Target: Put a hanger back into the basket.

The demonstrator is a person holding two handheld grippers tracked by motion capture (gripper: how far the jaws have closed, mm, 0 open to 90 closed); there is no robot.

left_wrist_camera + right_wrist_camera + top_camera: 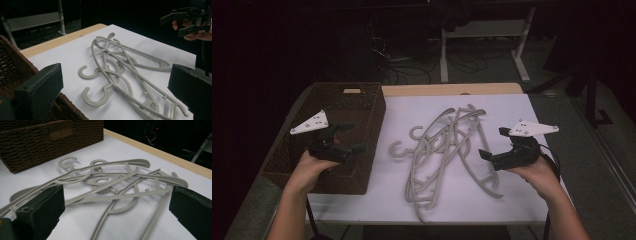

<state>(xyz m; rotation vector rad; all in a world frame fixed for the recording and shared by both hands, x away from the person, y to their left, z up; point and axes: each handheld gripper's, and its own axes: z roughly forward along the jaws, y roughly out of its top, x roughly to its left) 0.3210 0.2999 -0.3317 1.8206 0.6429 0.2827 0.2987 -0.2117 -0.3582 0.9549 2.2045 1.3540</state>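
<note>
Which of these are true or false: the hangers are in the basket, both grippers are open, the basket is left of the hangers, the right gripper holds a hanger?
1. The hangers lie in the basket. False: they lie tangled on the white sheet beside it.
2. The left gripper and right gripper are open. True.
3. In the high view the basket is left of the hangers. True.
4. The right gripper holds a hanger. False: its jaws are open, holding nothing.

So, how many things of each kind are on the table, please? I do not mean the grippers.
Grey plastic hangers: 3, counted by the hooks; they lie tangled, so the count is not certain.
Brown woven basket: 1
White sheet under the hangers: 1
Total: 5
</note>
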